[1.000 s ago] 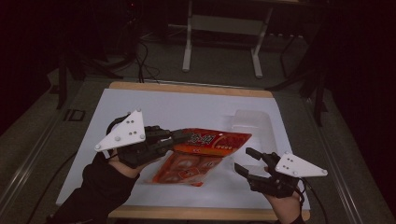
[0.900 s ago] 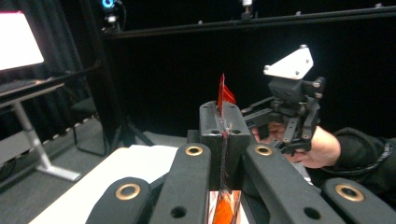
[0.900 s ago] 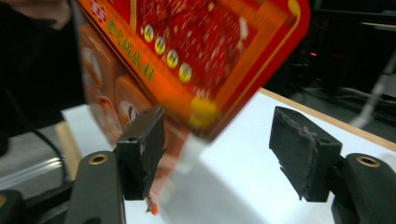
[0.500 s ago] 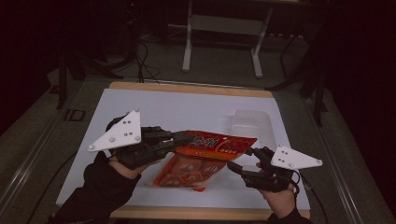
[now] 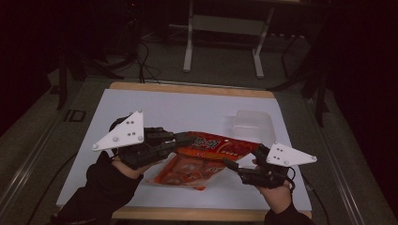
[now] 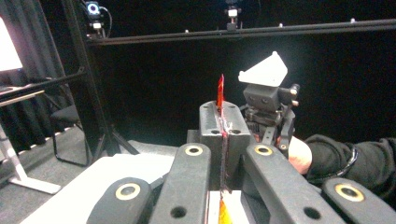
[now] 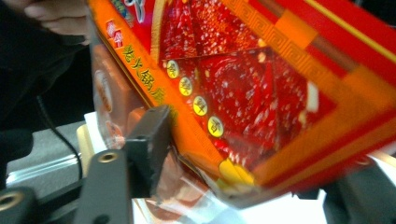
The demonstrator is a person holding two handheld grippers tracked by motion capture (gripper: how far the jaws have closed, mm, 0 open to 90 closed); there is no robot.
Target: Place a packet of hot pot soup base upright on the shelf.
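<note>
A red and orange snack bag [image 5: 218,144] is held above the white table top [image 5: 155,105]. My left gripper [image 5: 184,138] is shut on the bag's left edge. In the left gripper view the thin red edge of the bag [image 6: 220,93] sticks up from between the closed jaws [image 6: 223,135]. My right gripper [image 5: 241,157] is open at the bag's right lower corner. In the right gripper view the bag [image 7: 261,84] lies between the spread jaws, with the left fingertip [image 7: 149,140] beside it. A paler red packet [image 5: 185,171] sits under the bag.
A clear plastic tray [image 5: 253,123] stands on the table behind the bag, at the right. A wooden rim [image 5: 187,88] edges the table's far side. Beyond it a metal stand [image 5: 225,42] and cables sit on the dark floor.
My right gripper has moved left and up to the bag's right corner, jaws open around it. The left gripper has kept its hold and shifted slightly left.
</note>
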